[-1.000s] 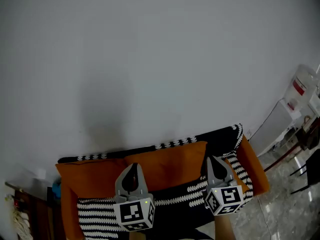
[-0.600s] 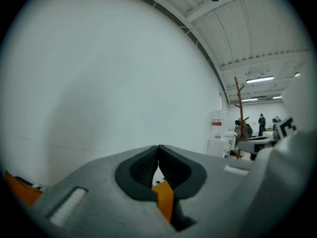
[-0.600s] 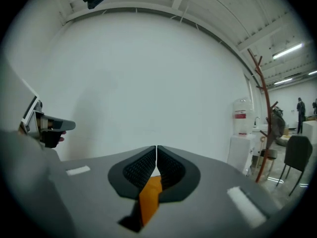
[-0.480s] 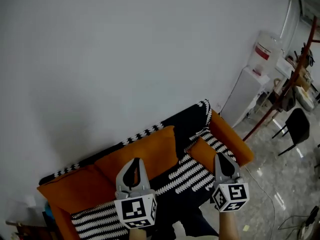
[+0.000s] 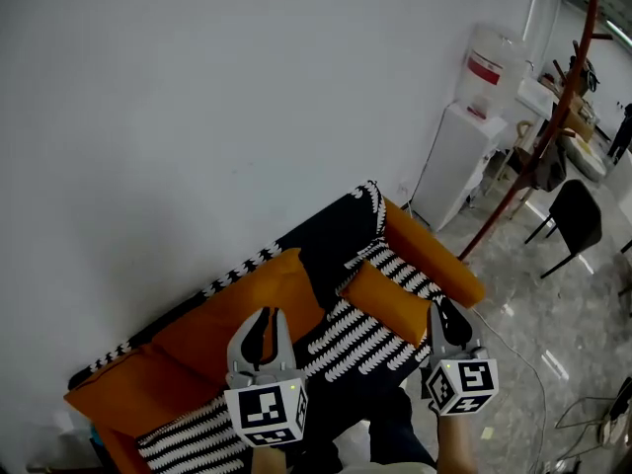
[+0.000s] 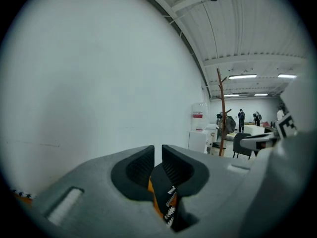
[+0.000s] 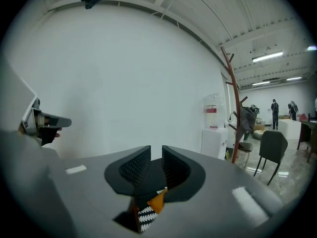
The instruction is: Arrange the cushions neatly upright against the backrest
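Hovering in front of the sofa (image 5: 435, 266), the left gripper (image 5: 265, 316) and the right gripper (image 5: 441, 314) hold nothing. In each gripper view the ribbed pads stand a narrow slit apart, and only distant orange and black-and-white fabric shows through the gap. Both pairs of jaws have just been opening from fully shut. I take this as a letting-go after a placement, not the start of a new grasp.

Beyond the grippers, a black throw with white zigzag stripes (image 5: 361, 340) covers the seat of the sofa and runs up over its backrest. A small orange cushion (image 5: 387, 300) sits on the seat beside the right armrest, its long side facing out. Whether it stands properly upright or only leans, I cannot tell. Two larger orange cushions (image 5: 252, 302) already stand along the backrest toward the sofa's left end.

Compared with a second ago, the grippers are no longer pushed in against the cushions. They have come away toward the sofa's front edge. The head view has also swung to the right, so the sofa now runs slantwise across the picture. Past its right armrest a water dispenser (image 5: 465, 151), a wooden coat stand (image 5: 553, 117) and a dark chair (image 5: 573, 220) have come into sight.

The small cushion looks like the only piece that may still need straightening.
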Tool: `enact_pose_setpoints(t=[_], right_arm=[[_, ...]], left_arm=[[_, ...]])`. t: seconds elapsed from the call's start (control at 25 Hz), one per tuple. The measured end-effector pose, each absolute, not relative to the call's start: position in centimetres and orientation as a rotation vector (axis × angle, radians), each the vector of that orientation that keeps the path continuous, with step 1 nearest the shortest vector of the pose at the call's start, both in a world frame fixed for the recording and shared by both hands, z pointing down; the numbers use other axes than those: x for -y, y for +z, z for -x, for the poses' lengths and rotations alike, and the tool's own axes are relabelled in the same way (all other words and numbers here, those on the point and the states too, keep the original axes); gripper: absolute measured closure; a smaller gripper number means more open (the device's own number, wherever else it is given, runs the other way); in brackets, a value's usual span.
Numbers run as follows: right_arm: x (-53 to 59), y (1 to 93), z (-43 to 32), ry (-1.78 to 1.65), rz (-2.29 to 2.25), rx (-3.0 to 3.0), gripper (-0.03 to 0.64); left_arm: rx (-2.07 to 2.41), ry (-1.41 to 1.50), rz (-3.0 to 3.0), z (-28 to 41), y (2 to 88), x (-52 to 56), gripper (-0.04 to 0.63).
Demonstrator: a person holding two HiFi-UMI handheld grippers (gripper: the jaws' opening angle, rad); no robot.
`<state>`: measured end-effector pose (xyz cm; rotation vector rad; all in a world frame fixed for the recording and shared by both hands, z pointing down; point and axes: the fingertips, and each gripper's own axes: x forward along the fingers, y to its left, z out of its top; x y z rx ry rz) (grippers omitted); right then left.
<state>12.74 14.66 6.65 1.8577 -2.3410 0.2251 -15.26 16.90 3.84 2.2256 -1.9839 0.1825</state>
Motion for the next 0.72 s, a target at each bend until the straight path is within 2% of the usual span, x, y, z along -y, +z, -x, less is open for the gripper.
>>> enact_pose_setpoints(t=[0.44,0.72], right_arm=[[-6.0,13.0,-24.4,0.363,-1.714,2.342,0.458],[-1.7,18.8,-30.0,0.488,-1.565,2.321,0.425]], left_arm=[[1.942,0.322,-2.197,2.7,7.9,-7.3,0.453],[1.93,0.458,-2.091,-2.6,12.8,-2.7,0.431]])
